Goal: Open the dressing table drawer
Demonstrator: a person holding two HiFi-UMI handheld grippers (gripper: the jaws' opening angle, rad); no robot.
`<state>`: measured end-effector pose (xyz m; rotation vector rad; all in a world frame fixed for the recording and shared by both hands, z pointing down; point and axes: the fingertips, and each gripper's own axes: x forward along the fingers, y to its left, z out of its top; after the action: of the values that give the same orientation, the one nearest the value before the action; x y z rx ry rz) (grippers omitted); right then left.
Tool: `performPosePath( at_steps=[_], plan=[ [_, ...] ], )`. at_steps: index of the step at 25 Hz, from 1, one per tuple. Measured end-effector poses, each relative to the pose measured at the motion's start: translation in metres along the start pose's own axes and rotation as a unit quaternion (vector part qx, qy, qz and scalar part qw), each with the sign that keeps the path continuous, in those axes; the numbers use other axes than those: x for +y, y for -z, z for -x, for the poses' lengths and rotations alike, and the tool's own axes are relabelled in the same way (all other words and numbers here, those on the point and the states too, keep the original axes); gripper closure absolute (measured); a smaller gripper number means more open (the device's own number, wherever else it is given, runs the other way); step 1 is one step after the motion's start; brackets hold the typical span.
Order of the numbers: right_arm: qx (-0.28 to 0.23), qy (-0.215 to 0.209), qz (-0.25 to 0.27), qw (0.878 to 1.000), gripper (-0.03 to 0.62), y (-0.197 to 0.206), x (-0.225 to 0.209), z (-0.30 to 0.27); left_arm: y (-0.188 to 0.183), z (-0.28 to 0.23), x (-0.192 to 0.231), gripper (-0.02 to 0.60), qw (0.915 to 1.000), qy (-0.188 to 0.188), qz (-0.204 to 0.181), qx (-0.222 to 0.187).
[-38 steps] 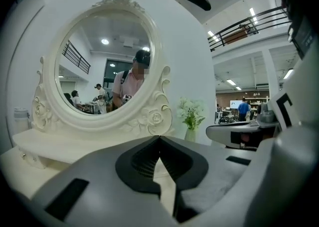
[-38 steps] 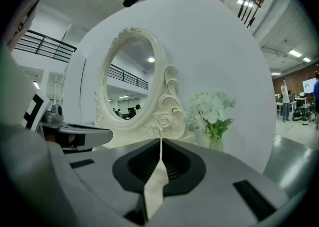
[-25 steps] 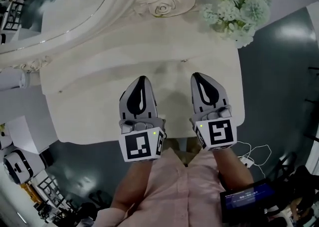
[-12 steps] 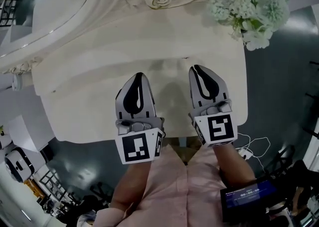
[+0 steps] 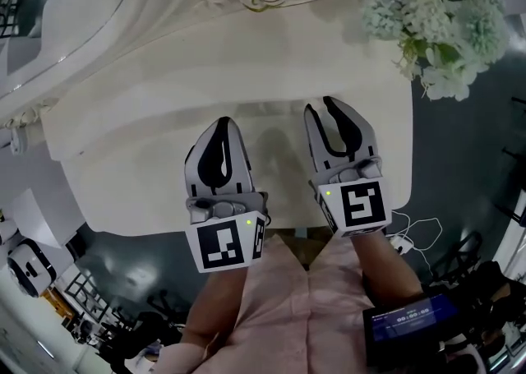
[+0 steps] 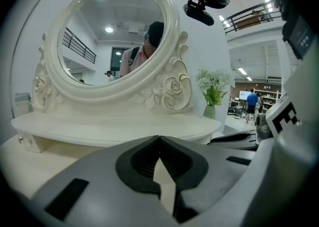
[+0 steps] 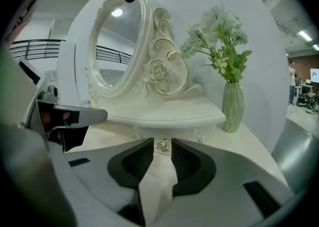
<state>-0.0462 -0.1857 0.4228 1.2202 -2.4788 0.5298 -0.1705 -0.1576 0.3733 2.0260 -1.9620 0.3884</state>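
The white dressing table point(image 5: 123, 191) fills the head view. Its small drawer front with a metal knob point(image 7: 162, 145) sits under the raised shelf point(image 7: 169, 116). My right gripper point(image 5: 322, 105) points at that knob. Its jaws have just been opening, and in the right gripper view point(image 7: 162, 140) they now stand apart. The knob shows in the gap at their tips, and the pads do not press on it. My left gripper point(image 5: 220, 124) hovers over the tabletop to the left. Its jaws point(image 6: 159, 136) are shut with nothing in them.
A pale green vase of white flowers point(image 5: 436, 27) stands at the table's back right corner point(image 7: 233, 106). The carved oval mirror point(image 6: 112, 36) rises behind the shelf. Cables and a small screen point(image 5: 411, 315) lie beside the person at the lower right.
The right gripper's jaws have gone from shut to parted. Both grippers have sunk a little toward the tabletop.
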Motion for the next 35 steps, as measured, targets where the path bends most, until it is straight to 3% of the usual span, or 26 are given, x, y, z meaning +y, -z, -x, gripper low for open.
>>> performPosePath(
  at_steps=[17, 35],
  plan=[
    [0.026, -0.006, -0.005, 1.000, 0.467, 0.006, -0.002, -0.024, 0.008, -0.011, 0.010, 0.560, 0.9998, -0.010, 0.011, 0.014],
    [0.042, 0.025, -0.017, 0.999, 0.465, 0.008, -0.002, -0.025, 0.006, -0.004, 0.019, 0.560, 0.9998, -0.011, 0.011, 0.012]
  ],
)
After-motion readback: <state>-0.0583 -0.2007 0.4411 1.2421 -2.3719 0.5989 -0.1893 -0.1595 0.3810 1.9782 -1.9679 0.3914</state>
